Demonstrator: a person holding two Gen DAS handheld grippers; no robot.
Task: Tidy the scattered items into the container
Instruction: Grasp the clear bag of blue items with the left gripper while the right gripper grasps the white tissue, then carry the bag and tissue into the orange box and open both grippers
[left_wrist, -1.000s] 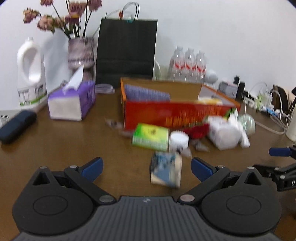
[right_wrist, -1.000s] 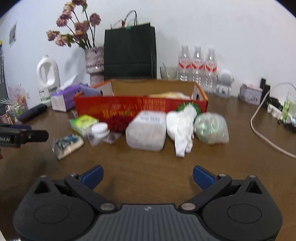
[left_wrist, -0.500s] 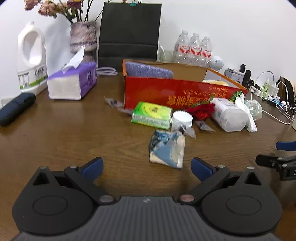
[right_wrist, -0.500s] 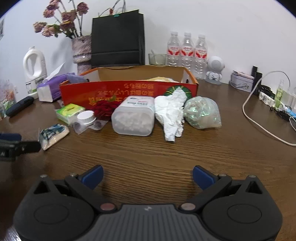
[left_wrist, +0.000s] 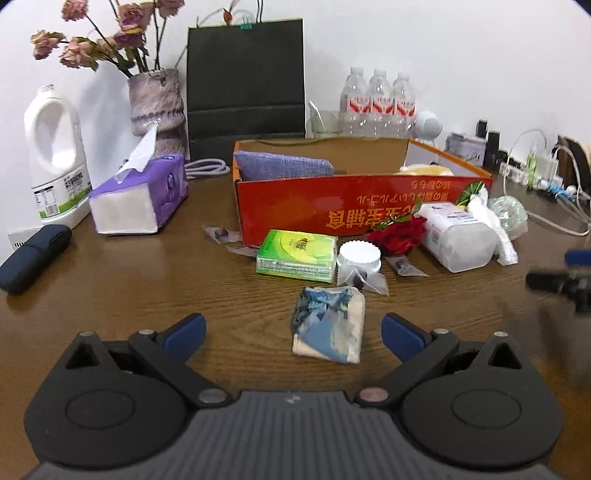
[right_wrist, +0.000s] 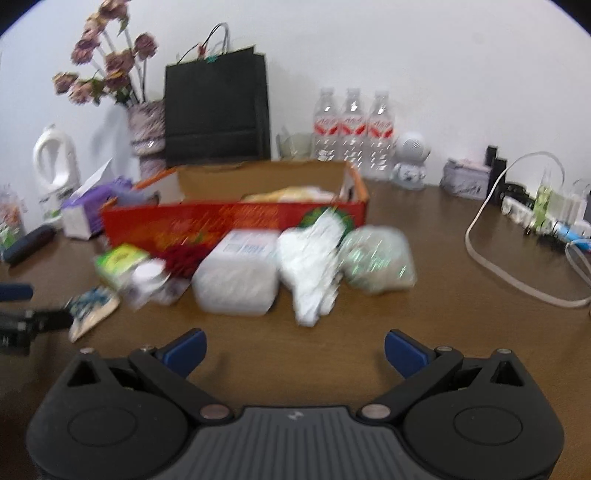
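Observation:
An open red cardboard box (left_wrist: 332, 206) (right_wrist: 229, 221) stands mid-table with a purple cloth (left_wrist: 282, 166) inside. In front of it lie a green tissue pack (left_wrist: 297, 254), a white lid (left_wrist: 359, 255), a red flower (left_wrist: 400, 236), a clear plastic tub (left_wrist: 458, 236) (right_wrist: 236, 277), a white crumpled cloth (right_wrist: 314, 266), a shiny bag (right_wrist: 376, 258) and a blue-white packet (left_wrist: 328, 325) (right_wrist: 92, 306). My left gripper (left_wrist: 293, 334) is open, with the packet lying between its fingertips. My right gripper (right_wrist: 295, 349) is open above bare table, short of the tub and cloth.
A purple tissue box (left_wrist: 138, 195), white jug (left_wrist: 55, 158), vase of dried flowers (left_wrist: 157, 103), black paper bag (left_wrist: 245, 85), and water bottles (left_wrist: 378, 99) stand behind the box. A dark case (left_wrist: 33, 258) lies far left. Cables and a power strip (right_wrist: 535, 210) crowd the right.
The left gripper has come forward and lower, so the blue-white packet now lies between its fingertips. The right gripper swung closer to the tub and cloth; its view is blurred.

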